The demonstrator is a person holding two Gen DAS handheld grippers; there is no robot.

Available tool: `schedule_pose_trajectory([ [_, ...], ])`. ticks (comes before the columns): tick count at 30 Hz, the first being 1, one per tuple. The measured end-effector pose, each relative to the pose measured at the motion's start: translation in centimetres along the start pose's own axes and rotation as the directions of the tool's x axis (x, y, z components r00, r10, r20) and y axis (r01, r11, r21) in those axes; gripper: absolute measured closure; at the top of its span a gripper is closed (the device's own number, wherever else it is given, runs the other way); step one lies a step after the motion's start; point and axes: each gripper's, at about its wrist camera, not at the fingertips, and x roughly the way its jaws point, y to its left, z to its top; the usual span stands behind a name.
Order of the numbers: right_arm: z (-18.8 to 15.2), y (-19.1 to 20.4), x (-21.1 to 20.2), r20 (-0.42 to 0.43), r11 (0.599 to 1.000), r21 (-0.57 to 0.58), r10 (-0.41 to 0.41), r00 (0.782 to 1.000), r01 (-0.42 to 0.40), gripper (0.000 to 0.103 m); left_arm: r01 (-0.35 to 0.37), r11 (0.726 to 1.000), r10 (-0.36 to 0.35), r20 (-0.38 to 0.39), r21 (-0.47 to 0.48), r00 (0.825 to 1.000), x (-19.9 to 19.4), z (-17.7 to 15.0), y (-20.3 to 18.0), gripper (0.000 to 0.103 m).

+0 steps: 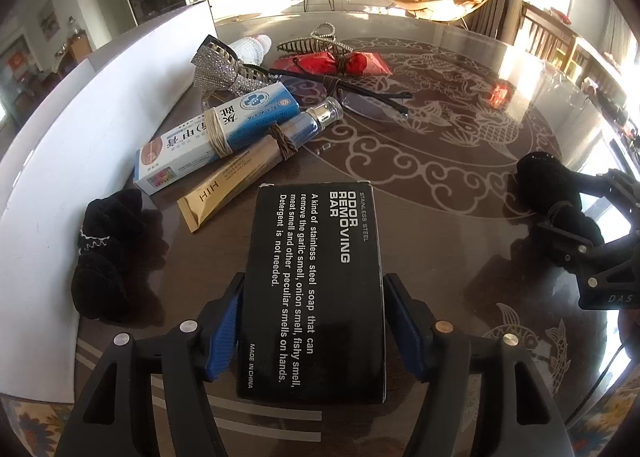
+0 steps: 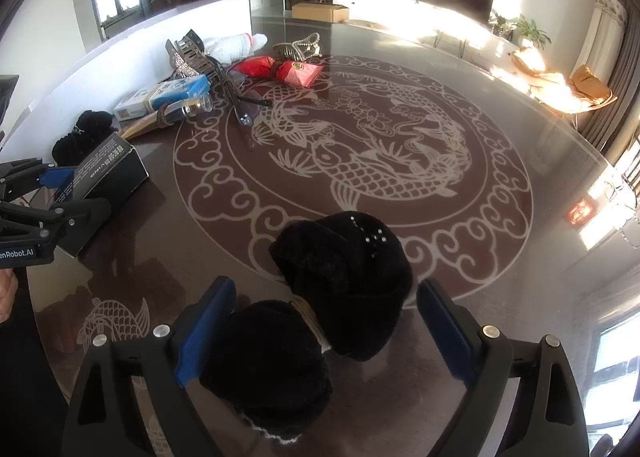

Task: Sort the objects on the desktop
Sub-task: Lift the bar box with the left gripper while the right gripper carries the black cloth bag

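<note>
A black box [image 1: 316, 289] labelled "odor removing bar" lies flat on the dark glass table [image 1: 440, 249]. My left gripper [image 1: 314, 321] straddles it, open, a blue pad [image 1: 224, 333] close along each long side. It shows again at the left of the right wrist view, left gripper [image 2: 60, 193] around the box [image 2: 108, 169]. A black fuzzy bundle tied with twine [image 2: 344, 277] rests on the table between the fingers of my right gripper [image 2: 324, 321]. That gripper is open, with a wide gap beside its right pad [image 2: 444, 333]. The left wrist view has the same bundle [image 1: 536, 177] at its right edge.
Beyond the box lie a gold tube [image 1: 236, 181], a blue-and-white carton bound with twine [image 1: 216, 133], glasses [image 1: 360, 97], a red packet [image 1: 332, 63], glittery hair claws [image 1: 224, 65] and a second black fuzzy bundle [image 1: 104, 249]. A white board [image 1: 80, 117] stands along the left.
</note>
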Motion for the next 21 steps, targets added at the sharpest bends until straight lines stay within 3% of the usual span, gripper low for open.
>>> schedule_pose_trajectory([
  [2,-0.1,0.1,0.3,-0.009,1.0,0.002,0.012,1.0,-0.012,0.014,-0.004,1.0,0.003,-0.007,-0.013,1.0,0.2,-0.1,0.1,0.037],
  [3,-0.2,0.0,0.0,0.0,1.0,0.011,0.025,1.0,-0.025,0.03,0.012,0.999,-0.012,-0.008,-0.037,1.0,0.2,-0.1,0.5,0.045],
  [5,-0.2,-0.2,-0.7,0.006,1.0,0.017,0.007,1.0,-0.007,0.058,0.044,0.995,-0.044,0.002,-0.088,0.999,0.1,-0.2,1.5,0.045],
  [11,0.3,0.0,-3.6,0.058,0.999,0.006,0.046,0.997,-0.046,0.058,0.144,0.967,-0.118,0.132,-0.21,0.984,-3.7,0.0,4.1,0.046],
  [14,1.9,0.9,-4.9,0.087,0.997,-0.011,0.08,0.993,-0.08,0.058,0.167,0.949,-0.116,0.196,-0.267,0.974,-6.5,0.0,5.8,0.046],
  [18,5.9,3.7,-6.1,0.127,0.987,-0.066,0.157,0.979,-0.149,0.058,0.173,0.918,-0.078,0.266,-0.356,0.961,-10.2,0.7,9.8,0.046],
  [21,10.4,7.8,-6.7,0.161,0.968,-0.142,0.23,0.96,-0.208,0.058,0.114,0.904,-0.001,0.265,-0.411,0.964,-12.3,1.4,14.7,0.046],
])
